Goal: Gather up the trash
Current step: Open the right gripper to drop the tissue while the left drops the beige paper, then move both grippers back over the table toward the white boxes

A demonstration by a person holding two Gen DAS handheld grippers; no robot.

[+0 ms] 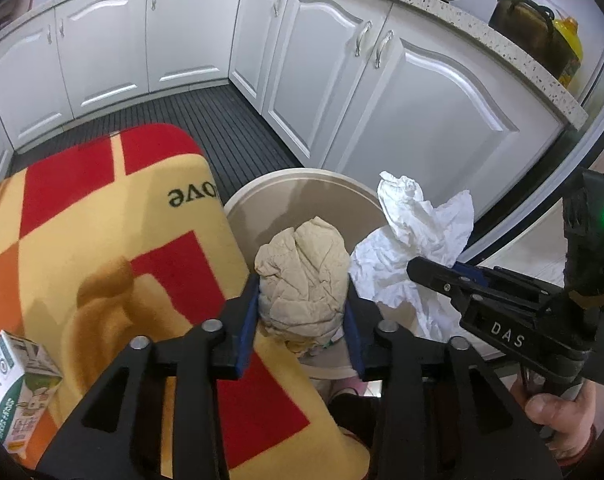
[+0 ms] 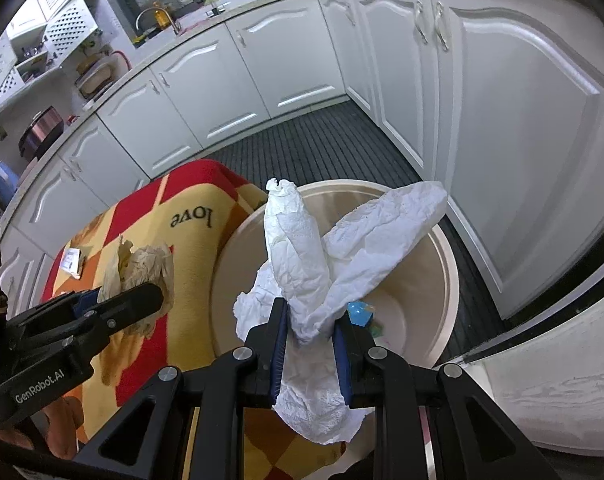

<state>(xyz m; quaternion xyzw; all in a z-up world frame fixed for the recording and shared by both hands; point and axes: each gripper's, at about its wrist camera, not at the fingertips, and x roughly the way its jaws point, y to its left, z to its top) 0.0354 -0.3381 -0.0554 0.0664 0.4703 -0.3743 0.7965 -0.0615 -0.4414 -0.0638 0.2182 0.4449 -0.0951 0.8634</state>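
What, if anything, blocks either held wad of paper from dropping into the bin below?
Nothing visible. The left gripper holds the beige wad and the right gripper holds the white tissue, both over the open, lidless bin; the blanket lies beside it.

The left wrist view sits just behind the left tool (image 1: 302, 308) and looks forward and down along its fingers, very near. The right wrist view does the same behind the right tool (image 2: 310, 328). Both face the white cabinets (image 1: 190, 28) and share the round bin (image 1: 302, 184), the red-yellow cloth (image 2: 190, 208), and each other's tool at the side.
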